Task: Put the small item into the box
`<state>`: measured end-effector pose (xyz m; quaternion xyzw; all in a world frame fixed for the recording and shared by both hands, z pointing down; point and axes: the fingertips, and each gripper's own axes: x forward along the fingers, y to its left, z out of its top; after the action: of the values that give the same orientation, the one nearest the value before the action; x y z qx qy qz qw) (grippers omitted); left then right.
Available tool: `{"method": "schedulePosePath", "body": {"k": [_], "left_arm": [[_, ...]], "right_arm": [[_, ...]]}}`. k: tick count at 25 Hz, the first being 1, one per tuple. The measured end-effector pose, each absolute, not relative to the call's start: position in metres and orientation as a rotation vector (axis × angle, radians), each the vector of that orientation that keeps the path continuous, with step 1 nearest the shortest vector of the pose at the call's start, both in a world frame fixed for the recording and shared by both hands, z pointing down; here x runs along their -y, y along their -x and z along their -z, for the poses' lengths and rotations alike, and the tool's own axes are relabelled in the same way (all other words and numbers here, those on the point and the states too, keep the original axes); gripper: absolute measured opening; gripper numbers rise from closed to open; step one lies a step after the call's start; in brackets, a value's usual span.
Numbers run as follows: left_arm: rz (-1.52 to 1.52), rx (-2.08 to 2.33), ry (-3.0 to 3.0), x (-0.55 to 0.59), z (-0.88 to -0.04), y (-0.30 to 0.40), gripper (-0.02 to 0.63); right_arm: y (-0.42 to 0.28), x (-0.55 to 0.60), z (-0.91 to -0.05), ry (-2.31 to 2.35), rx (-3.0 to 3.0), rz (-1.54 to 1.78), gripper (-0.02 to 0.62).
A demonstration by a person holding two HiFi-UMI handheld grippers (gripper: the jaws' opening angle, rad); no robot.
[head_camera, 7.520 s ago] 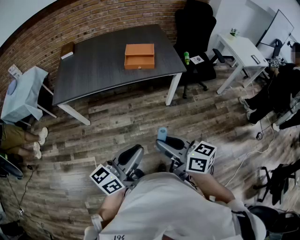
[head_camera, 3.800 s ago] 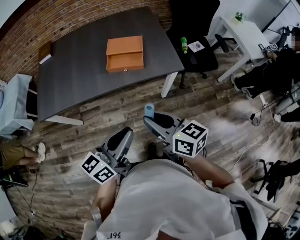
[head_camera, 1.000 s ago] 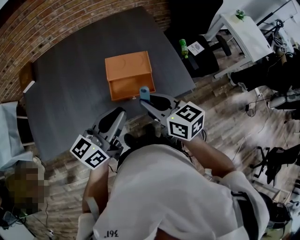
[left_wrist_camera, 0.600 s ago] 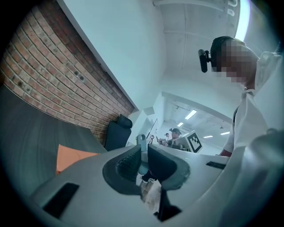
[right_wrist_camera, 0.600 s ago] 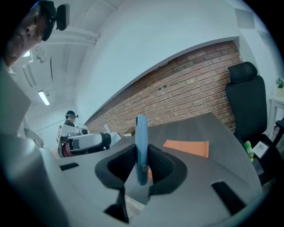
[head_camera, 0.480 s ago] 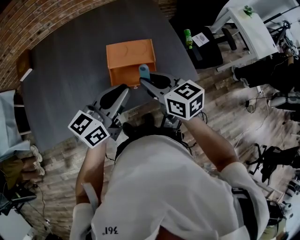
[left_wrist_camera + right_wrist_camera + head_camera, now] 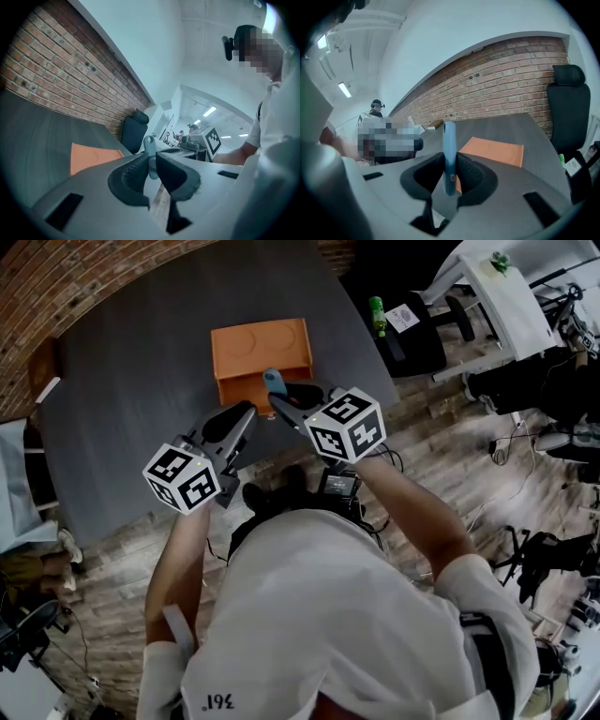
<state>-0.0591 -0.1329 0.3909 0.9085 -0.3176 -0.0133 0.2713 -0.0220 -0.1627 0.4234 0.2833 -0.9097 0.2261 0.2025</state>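
Dark table (image 7: 122, 381) bears orange box (image 7: 261, 341); right hand-held gripper (image 7: 450, 169) pinches the small blue item (image 7: 449, 145), left hand-held gripper (image 7: 152, 168) gapes.

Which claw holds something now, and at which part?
The right claw grips the small blue item at its lower half, the top standing free. The left claw holds nothing.

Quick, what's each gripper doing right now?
Left gripper: jaws apart, empty.
Right gripper: shut on the blue item.
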Motion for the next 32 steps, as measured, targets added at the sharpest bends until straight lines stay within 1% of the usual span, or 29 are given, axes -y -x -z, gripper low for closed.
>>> {"method": "schedulePosePath", "body": {"k": [10,21,25,32], "left_arm": [[-0.078,0.896,-2.377,0.144,-0.44,0.068,0.054],[-0.195,0.928,-2.283,0.154,-0.49,0.072,0.089],[-0.227,0.954,-2.225,0.155,-0.511,0.081,0.092],[-0.251,0.952,-2.183,0.151,-0.525,0.085,0.092]], "right_arm": [[0.017,0.177,-0.474,-0.747,2.412,-0.621,0.095],[0.014,0.193,-0.533,-0.663,2.253,-0.533,0.095],[0.015,0.194,-0.558,-0.616,2.185,-0.509,0.095],[0.027,0.193,-0.591,-0.511,2.087,-0.453,0.095]]}}
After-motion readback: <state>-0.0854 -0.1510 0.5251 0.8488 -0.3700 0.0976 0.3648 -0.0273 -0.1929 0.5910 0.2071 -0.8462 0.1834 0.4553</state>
